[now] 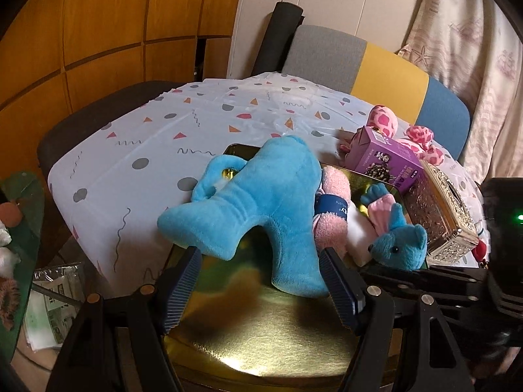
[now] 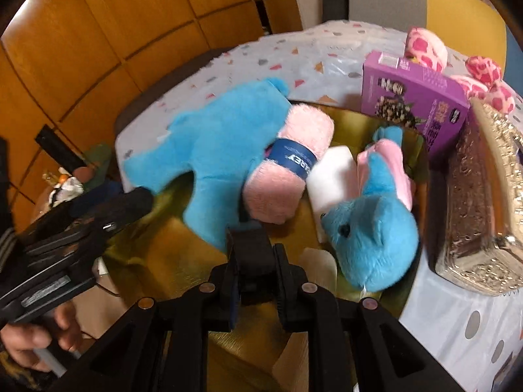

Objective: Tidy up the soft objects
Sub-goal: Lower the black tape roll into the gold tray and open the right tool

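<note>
A large blue plush [image 1: 261, 192] [image 2: 215, 137] lies on a gold tray [image 1: 261, 336] [image 2: 170, 245]. My left gripper [image 1: 261, 281] [image 2: 130, 205] is open; one plush limb lies between its fingers, against the right finger [image 1: 336, 287], with a gap on the other side. Beside the plush sit a pink rolled towel [image 2: 287, 163] with a navy band, a white soft block [image 2: 333, 176] and a small blue teddy [image 1: 398, 245] [image 2: 372, 241]. My right gripper [image 2: 251, 238] is shut and holds nothing, just in front of the towel.
A purple box [image 1: 385, 160] [image 2: 412, 104] and an ornate silver box [image 1: 447, 215] [image 2: 480, 202] stand at the tray's right. A pink spotted plush [image 1: 418, 137] [image 2: 425, 45] lies behind them on the patterned tablecloth [image 1: 147, 150]. A chair back [image 1: 376, 62] stands beyond. A hand [image 2: 29, 343] holds the left gripper.
</note>
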Motion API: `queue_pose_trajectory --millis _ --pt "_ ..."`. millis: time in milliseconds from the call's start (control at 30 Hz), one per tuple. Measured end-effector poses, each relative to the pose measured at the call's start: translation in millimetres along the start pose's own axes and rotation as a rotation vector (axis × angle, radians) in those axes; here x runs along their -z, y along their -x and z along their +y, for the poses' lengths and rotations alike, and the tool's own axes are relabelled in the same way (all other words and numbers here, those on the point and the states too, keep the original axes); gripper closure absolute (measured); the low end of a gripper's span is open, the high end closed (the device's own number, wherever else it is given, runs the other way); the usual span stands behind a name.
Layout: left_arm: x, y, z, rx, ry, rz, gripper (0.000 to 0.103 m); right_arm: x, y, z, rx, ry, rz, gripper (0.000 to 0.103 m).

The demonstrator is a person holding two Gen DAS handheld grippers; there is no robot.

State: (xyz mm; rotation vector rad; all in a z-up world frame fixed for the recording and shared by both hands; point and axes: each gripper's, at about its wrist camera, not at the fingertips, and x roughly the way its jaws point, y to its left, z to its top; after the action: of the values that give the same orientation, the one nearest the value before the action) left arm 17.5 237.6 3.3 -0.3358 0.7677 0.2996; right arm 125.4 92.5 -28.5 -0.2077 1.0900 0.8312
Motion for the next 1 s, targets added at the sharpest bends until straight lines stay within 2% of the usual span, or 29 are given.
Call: queue_pose_trajectory --millis 33,67,233,500,1000 --pt "0.6 -0.6 -0.2 0.001 0.000 0.003 0.028 -1.7 -3.9 -1.8 0.009 -0.004 0.007 0.077" --pt "1.2 -1.2 -0.6 0.001 0.000 0.006 0.028 -2.4 -7.5 -2.8 0.020 -0.008 0.011 0.075" --pt "3.5 -1.7 -4.4 0.005 -0.009 0.009 0.028 -3.0 -8.4 -10.5 0.048 -0.038 -0.011 0.073" --pt "7.1 4.6 -22.6 0.023 -0.059 -0.001 0.028 6.5 26.9 -17.2 0.051 -0.079 -0.095 0.070" --pt "10.4 16.1 -50.1 0.044 -0.144 -0.025 0.027 37.8 78.8 -30.8 0.144 -0.100 -0.199 0.068"
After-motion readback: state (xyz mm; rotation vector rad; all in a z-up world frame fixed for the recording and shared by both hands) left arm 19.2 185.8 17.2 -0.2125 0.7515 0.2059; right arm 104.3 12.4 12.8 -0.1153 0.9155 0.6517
